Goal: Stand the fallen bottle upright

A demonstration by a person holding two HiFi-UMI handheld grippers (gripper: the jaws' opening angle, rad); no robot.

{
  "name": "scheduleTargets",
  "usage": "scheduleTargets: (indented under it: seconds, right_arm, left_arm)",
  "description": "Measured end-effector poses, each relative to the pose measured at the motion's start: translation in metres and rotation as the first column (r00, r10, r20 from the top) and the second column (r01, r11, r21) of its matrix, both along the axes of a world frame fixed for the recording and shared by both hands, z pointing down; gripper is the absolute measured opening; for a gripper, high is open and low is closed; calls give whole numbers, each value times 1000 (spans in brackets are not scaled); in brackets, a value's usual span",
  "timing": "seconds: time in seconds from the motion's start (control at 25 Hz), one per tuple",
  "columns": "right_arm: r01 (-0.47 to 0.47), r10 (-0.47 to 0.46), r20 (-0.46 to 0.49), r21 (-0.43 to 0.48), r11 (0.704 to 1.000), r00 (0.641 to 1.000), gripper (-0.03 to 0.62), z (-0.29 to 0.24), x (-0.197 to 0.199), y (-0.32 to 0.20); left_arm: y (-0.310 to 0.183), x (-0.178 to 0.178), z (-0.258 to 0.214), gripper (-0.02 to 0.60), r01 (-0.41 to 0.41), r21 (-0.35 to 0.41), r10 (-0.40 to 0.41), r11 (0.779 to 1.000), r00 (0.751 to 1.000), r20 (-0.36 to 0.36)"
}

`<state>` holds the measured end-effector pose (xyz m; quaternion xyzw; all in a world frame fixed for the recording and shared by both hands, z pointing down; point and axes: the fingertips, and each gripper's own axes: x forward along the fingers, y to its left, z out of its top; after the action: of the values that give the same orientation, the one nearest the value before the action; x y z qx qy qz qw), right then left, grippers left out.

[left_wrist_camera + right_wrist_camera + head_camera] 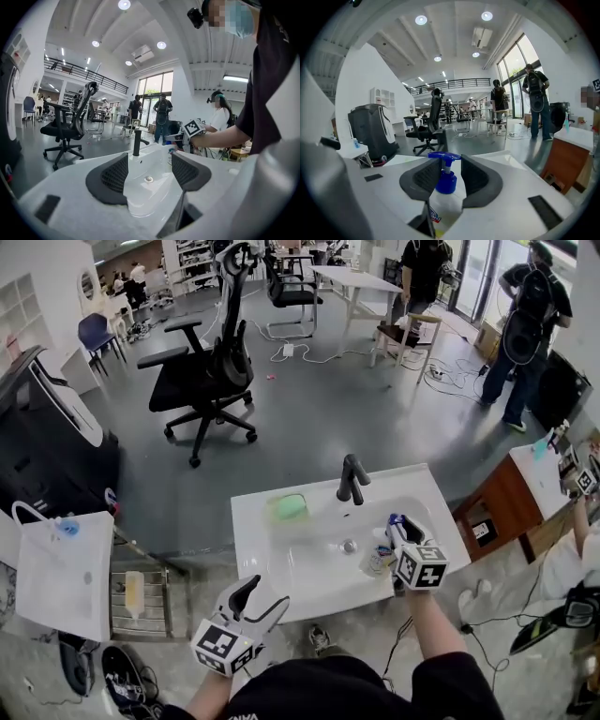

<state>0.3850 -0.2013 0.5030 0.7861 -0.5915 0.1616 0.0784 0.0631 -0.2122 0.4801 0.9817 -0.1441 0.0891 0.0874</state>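
The right gripper [449, 163] was clenched partway around the spray bottle [446, 182]. In the right gripper view its two dark pads stood close on either side of the bottle's blue collar and white shoulder, and the bottle filled the gap between them. The bottle's long axis ran near vertical in that view, with the blue trigger head uppermost and the white labelled body running down out of sight below the pads. The flat top of the trigger head reached toward the left of the picture.

In the head view the bottle was in the right half of the white sink [251, 521], just under the gripper's fingertips. It was to the right of the drain [349, 546] and nearer the person than the black faucet [352, 479]. Whether its base rested on the basin floor or hung clear of it could not be told.

The left gripper [149, 158] was released, its jaws well apart with nothing between them; the basin and drain showed through the gap. In the head view it hovered at the sink's near left corner, well apart from the bottle and pointing toward the basin. In the left gripper view a small part of the bottle showed beneath the right gripper, mostly hidden by the left gripper's own right pad.

A pale green block [288, 507] lay on the sink's back ledge, left of the faucet.
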Motion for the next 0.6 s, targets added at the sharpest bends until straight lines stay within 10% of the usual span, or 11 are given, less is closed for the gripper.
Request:
scheduleTargets:
  seconds: [0.6]
  right_arm:
    - [-33, 67, -203, 163, 986, 977, 133, -46, 115, -106]
  left_arm:
    - [-31, 44, 8, 305, 110, 4, -110, 994, 993, 48]
